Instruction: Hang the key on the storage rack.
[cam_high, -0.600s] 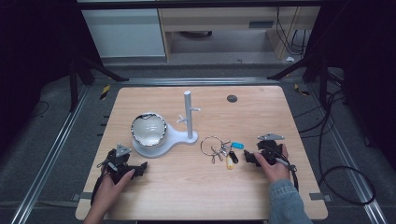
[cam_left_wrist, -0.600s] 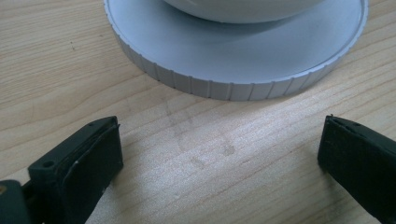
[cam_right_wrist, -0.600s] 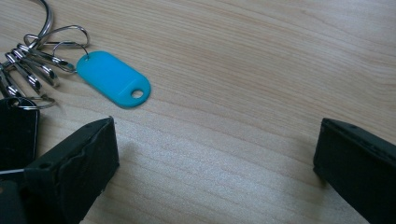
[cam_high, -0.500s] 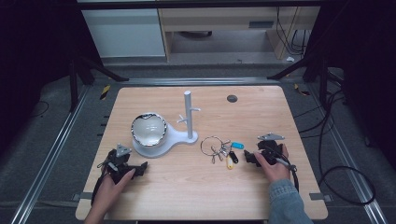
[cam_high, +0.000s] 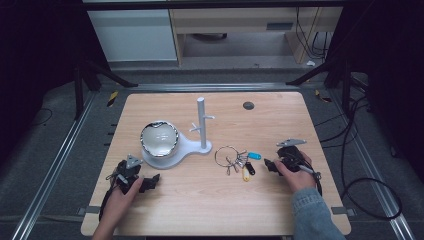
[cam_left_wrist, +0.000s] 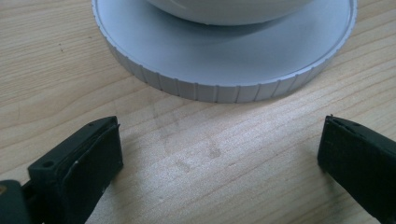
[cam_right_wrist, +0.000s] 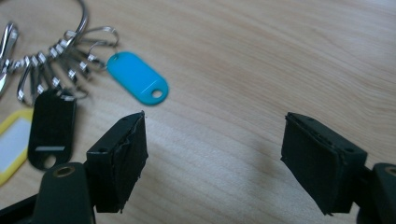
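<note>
The bench (cam_high: 210, 200) carries a white stand (cam_high: 172, 150) at centre-left of the high view. The key ring (cam_high: 235, 159) lies centre-right — just left of the right tool (cam_high: 274, 165), jaws apart, the nearer one. Left tool (cam_high: 145, 184) — jaws apart, lower left, empty.

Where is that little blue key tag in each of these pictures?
High view: the blue tag lies right of centre, beside the key ring.
Right gripper view: upper left, just beyond the open jaws.
Left gripper view: I can't find it here.
Shared landmark: the black tag beside it.
</note>
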